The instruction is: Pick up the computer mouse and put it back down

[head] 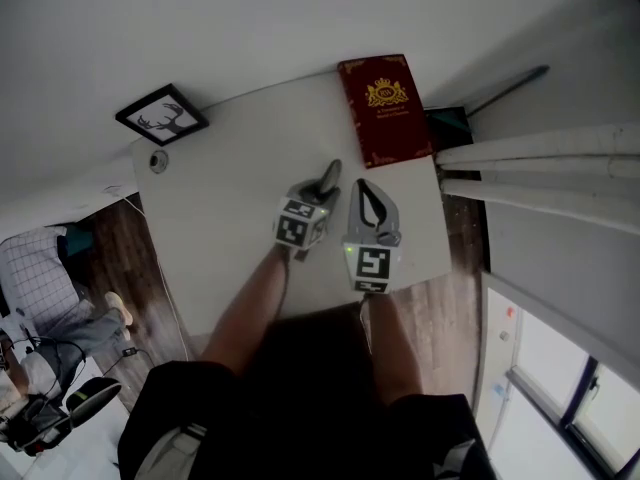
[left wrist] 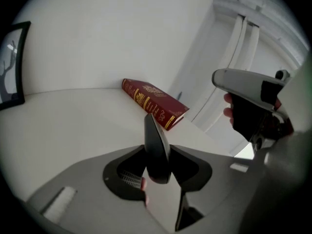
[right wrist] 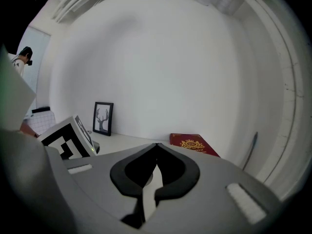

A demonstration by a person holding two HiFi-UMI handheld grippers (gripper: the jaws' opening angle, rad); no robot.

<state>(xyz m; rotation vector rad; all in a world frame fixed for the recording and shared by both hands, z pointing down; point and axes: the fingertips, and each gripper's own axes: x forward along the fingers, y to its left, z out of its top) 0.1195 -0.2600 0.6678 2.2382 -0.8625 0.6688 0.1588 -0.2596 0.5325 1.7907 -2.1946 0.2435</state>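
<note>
In the head view, the left gripper (head: 322, 190) is clamping the computer mouse (head: 330, 174) over the middle of the white table (head: 220, 188), short of the red book (head: 385, 108). The mouse is showing as a slim dark grey sliver poking up past the jaw tips. The right gripper (head: 362, 186) is hovering just beside it, taking no part.

In the left gripper view, the jaws are pressing on the mouse (left wrist: 157, 150) from both sides, holding it edge-on with its narrow end pointing up and away. It is looking smooth, dark and thin, a low-profile shell likely to slip if the squeeze slackens early. It appears clear of the table (left wrist: 73, 126), so the put-down is probably what remains. To do that well, the person should be rolling the wrist until the flat underside faces the tabletop, lowering until it sits, and only then letting go. The book (left wrist: 155, 103) is lying well apart.

In the right gripper view, the right gripper (right wrist: 156, 147) is showing its jaws pressed together on nothing; the mouse is not appearing here.
</note>
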